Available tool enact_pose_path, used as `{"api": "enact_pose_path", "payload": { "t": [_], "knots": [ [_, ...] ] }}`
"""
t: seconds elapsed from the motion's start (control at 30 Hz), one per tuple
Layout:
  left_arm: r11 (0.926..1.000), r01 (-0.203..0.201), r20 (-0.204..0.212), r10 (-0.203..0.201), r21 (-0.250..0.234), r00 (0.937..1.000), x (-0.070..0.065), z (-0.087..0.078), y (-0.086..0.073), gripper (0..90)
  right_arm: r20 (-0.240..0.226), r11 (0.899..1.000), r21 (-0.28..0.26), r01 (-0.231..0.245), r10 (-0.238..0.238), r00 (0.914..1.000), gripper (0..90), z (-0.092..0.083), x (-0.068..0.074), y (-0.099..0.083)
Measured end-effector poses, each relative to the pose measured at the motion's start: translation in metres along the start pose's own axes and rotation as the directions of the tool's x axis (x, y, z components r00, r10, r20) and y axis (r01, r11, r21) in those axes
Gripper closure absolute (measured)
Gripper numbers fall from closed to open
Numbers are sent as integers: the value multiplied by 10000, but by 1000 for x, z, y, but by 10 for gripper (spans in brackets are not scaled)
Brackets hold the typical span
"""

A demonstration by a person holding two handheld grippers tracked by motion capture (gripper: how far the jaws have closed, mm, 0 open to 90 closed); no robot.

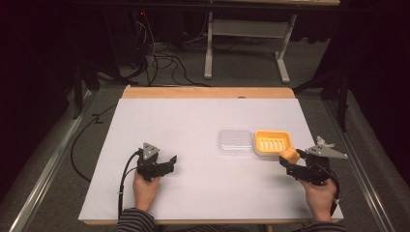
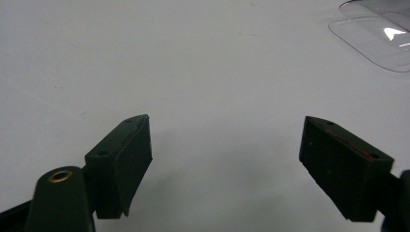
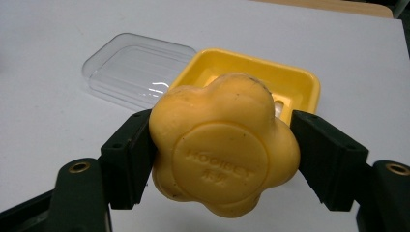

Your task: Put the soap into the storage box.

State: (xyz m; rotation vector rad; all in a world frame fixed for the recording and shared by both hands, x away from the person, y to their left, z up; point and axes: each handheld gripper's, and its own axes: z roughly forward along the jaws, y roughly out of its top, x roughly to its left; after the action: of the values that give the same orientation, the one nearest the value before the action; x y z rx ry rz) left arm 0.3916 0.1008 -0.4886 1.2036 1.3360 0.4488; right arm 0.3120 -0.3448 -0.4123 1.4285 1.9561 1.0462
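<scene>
A yellow flower-shaped soap (image 3: 225, 145) sits between the black jaws of my right gripper (image 3: 222, 154), which is shut on it and holds it above the table. From above, the soap (image 1: 289, 155) and right gripper (image 1: 292, 161) hang just in front of a yellow soap dish (image 1: 273, 142). A clear plastic lid (image 1: 235, 141) lies on the table beside the dish, on its left. My left gripper (image 1: 170, 161) rests low over the white table at the left, open, with nothing between its jaws (image 2: 225, 164). The lid's corner (image 2: 377, 34) shows at the top right of the left gripper view.
The white table top (image 1: 193, 193) has a wooden edge (image 1: 208, 92) at the far side. Beyond it stand a metal table frame (image 1: 246, 43) and loose cables (image 1: 159, 58) on the floor.
</scene>
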Motion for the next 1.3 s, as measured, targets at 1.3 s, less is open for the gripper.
{"api": "enact_pose_path", "payload": {
  "t": [1.3],
  "knots": [
    [9999, -114, -67, 114, -78, 9999, -1, 0, -1, 196, -339, 9968, 718, -345, 371, 9987, 278, 48, -20, 36]
  ]
}}
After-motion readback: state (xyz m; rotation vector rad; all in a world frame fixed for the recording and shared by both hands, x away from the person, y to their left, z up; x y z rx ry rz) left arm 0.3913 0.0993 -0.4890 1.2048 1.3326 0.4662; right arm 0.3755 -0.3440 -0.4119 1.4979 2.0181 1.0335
